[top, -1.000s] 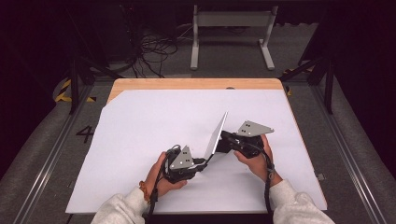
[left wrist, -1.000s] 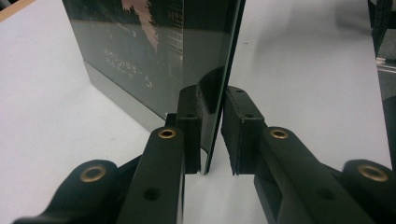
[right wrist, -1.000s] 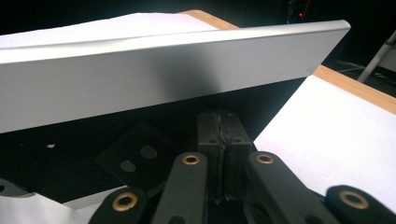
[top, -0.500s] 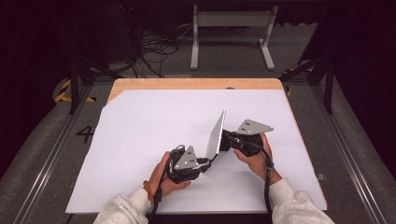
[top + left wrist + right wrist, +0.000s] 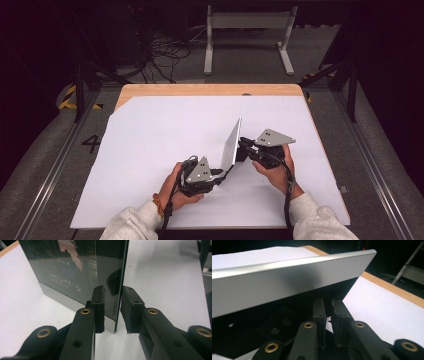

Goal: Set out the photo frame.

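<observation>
A thin silver panel (image 5: 231,145) with a dark glossy screen (image 5: 75,270) stands tilted on its lower edge on the white sheet (image 5: 150,140). My left gripper (image 5: 224,172) (image 5: 112,307) straddles its lower near corner, one pad flat on the screen and the other against the silver back. My right gripper (image 5: 243,145) (image 5: 328,315) sits just behind the panel's silver back (image 5: 287,280). Its jaws have just been opening, and nothing is in the narrow gap between them.
The white sheet covers a wooden table (image 5: 210,90) whose far edge shows. Behind it on the floor are a metal stand (image 5: 247,35) and loose cables (image 5: 165,55). Metal rails (image 5: 55,165) run along both sides.
</observation>
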`<state>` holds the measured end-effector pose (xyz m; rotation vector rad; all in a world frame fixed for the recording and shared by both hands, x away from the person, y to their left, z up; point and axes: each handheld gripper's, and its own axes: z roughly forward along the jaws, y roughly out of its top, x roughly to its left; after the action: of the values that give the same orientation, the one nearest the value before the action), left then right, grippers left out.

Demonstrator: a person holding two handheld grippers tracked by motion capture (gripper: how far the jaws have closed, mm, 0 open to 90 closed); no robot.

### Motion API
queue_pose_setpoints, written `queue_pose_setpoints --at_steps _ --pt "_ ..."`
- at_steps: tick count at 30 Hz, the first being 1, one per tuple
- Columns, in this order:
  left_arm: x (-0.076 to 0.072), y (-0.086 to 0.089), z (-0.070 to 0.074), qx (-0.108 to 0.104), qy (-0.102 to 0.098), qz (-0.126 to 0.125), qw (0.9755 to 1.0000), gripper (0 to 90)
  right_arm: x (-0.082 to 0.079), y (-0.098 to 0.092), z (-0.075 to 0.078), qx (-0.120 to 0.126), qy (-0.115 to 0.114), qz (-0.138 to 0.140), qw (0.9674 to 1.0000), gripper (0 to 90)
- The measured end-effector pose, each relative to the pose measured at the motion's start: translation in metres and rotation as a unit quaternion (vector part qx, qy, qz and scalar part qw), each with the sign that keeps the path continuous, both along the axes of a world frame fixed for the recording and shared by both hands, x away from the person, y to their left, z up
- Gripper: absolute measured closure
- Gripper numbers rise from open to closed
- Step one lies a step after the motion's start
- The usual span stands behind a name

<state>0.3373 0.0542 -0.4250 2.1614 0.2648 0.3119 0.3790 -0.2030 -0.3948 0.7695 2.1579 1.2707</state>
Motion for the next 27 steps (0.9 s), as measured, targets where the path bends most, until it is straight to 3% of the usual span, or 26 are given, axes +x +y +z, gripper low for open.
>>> queue_pose_setpoints --at_steps 8,9,17,27 --pt "0.0 0.019 0.001 0.001 0.001 0.015 0.9999 78.9 -0.02 -0.009 -0.005 -0.001 0.014 0.014 0.9998 77.0" --pt "0.001 0.022 -0.001 0.008 0.002 0.016 0.9998 80.5 -0.029 -0.009 -0.005 -0.009 0.016 0.021 0.9996 74.6" --pt "0.004 0.014 -0.01 0.027 0.008 0.01 0.9995 82.4 -0.06 -0.006 -0.013 -0.006 0.035 0.055 0.9979 68.2" --pt "0.011 0.0 -0.017 0.039 0.012 0.007 0.9991 89.0 -0.071 0.009 -0.016 0.0 0.037 0.079 0.9962 58.9"
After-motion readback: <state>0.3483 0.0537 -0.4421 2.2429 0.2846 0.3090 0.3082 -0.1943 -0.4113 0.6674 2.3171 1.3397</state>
